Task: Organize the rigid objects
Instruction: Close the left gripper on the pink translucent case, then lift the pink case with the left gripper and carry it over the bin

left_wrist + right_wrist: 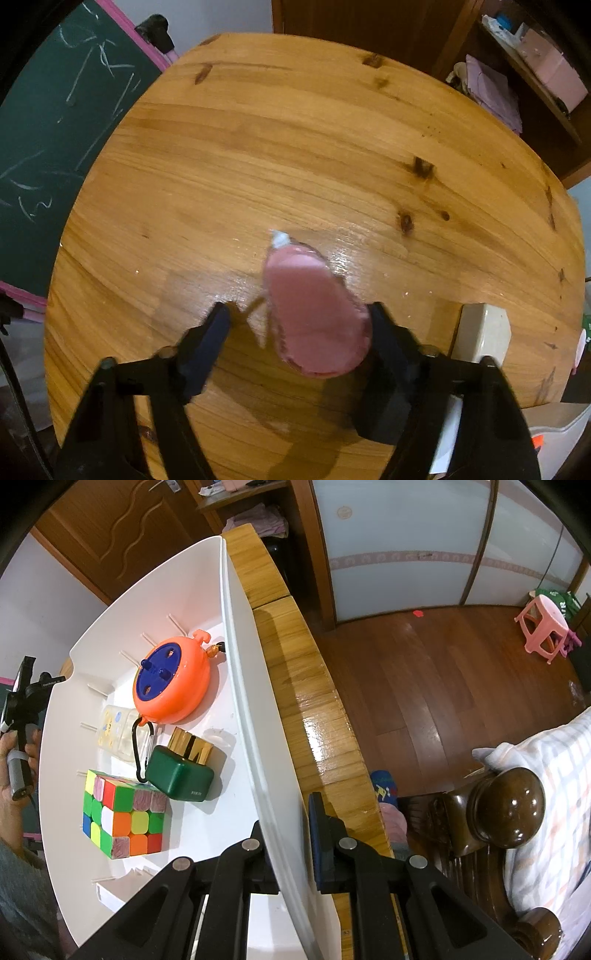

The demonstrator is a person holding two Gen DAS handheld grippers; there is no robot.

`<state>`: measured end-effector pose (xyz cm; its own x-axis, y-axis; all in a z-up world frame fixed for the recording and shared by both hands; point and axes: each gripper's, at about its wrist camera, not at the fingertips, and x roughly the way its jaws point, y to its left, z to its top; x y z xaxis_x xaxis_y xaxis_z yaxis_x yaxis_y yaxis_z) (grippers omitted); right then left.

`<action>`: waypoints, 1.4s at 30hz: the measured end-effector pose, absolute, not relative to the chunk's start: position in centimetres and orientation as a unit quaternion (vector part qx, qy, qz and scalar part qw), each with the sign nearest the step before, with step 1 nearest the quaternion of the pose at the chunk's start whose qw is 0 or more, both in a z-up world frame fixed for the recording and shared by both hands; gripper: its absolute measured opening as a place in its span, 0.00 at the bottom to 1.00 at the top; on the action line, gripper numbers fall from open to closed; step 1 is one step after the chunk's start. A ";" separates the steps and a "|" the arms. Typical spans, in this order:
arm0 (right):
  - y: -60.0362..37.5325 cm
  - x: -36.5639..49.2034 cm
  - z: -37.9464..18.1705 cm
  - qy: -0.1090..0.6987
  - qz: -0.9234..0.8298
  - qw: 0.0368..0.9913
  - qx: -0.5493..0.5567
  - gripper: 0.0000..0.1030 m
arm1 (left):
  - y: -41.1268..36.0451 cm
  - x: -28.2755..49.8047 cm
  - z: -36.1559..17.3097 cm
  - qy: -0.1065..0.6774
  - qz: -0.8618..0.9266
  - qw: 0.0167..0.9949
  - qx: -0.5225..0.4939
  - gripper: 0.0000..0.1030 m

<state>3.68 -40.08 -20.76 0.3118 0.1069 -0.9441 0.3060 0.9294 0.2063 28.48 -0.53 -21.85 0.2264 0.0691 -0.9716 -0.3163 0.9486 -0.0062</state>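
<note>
Pink oval object point(317, 321), clear-edged, white tip, blurred

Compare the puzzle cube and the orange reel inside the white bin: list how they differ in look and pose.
The puzzle cube is boxy with flat faces of many coloured squares; the orange reel is round, orange with a blue centre. The puzzle cube stands at the near end of the white bin; the orange reel lies flat farther back. A black clip hangs from the orange reel; nothing hangs from the puzzle cube. Both rest on the bin's floor.
</note>
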 end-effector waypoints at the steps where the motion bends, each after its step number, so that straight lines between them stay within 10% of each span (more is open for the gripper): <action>1: -40.1 3.7 -20.7 0.583 -0.063 0.790 0.176 0.11 | -0.6 28.4 -21.6 0.605 0.123 0.781 -0.096 0.53; 17: -40.3 3.5 -20.8 0.580 -0.063 0.793 0.177 0.11 | 1.5 24.5 -19.9 0.609 0.099 0.780 -0.104 0.52; 42: -40.8 3.2 -21.0 0.574 -0.047 0.796 0.184 0.13 | -12.0 6.3 -1.0 0.462 -0.222 0.858 0.031 0.52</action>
